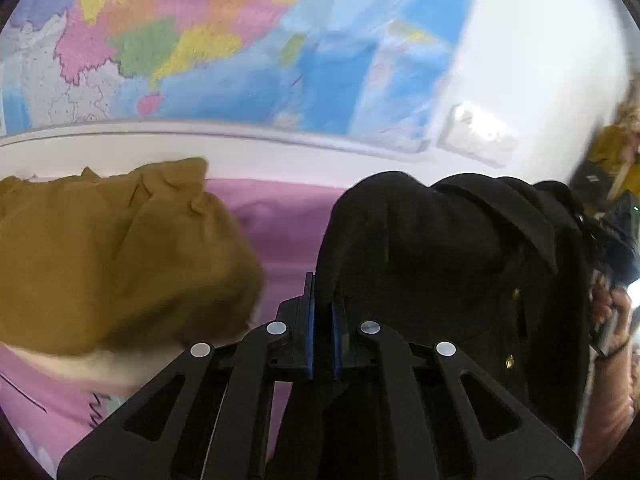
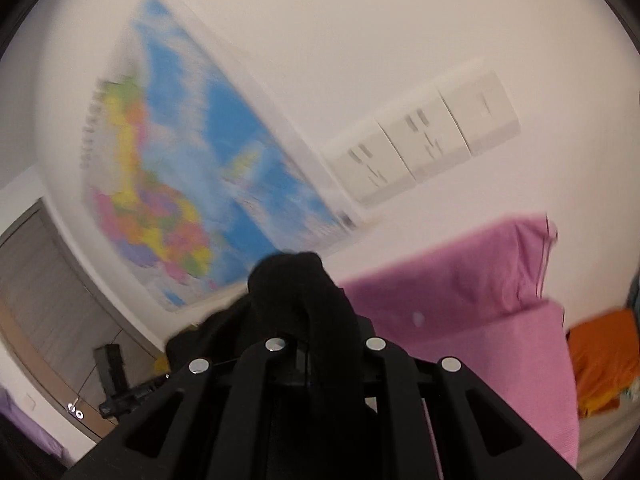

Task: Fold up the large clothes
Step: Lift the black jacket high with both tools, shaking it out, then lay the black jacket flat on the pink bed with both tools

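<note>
Step in hand, as judged: black garment (image 1: 440, 248) lifted clear, held up between both grippers before the fold.

Left gripper (image 1: 323, 328), bottom centre of its view: blue pads nearly closed, nipping an edge of the black cloth, which bulks to centre right. Right gripper (image 2: 310, 344), bottom centre: black cloth bunched between and over the fingers; clamped on it.

Cloth matte, heavy, soft folds; small brass buttons at lower right.

Next move probably needs both grips held, cloth spread taut, lowered flat.

Behind: mustard garment (image 1: 112, 256) crumpled left, pink sheet (image 2: 480, 300), wall map (image 1: 224, 40) blurred.
</note>
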Demonstrator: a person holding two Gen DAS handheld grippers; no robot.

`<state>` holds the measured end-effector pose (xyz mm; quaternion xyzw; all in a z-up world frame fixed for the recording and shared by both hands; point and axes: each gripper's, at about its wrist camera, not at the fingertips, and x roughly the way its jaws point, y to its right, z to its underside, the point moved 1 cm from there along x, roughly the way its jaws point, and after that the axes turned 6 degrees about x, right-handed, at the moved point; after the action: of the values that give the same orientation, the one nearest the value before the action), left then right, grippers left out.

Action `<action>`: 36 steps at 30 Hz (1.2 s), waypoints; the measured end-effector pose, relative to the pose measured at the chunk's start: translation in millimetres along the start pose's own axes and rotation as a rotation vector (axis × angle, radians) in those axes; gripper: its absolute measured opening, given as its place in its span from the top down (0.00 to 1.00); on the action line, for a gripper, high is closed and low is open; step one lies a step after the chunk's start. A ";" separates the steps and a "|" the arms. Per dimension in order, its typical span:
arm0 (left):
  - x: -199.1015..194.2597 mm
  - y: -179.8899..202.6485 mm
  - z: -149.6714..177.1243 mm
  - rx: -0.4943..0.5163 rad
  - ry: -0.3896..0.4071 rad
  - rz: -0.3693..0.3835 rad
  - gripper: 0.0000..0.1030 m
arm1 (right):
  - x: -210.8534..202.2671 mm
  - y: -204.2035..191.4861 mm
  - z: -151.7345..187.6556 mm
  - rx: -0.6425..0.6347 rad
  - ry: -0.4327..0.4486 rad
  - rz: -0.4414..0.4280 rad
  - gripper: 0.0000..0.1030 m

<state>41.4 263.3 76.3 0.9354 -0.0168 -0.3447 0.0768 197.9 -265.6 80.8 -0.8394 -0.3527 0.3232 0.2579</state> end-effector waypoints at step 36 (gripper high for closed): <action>-70.4 -51.4 105.2 0.117 -0.139 -0.273 0.68 | -69.2 29.0 146.6 -0.047 -0.228 0.156 0.06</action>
<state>-81.5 306.0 34.5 0.9059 0.0851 -0.4141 -0.0267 66.5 -305.9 -9.9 -0.8279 -0.3210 0.4273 0.1703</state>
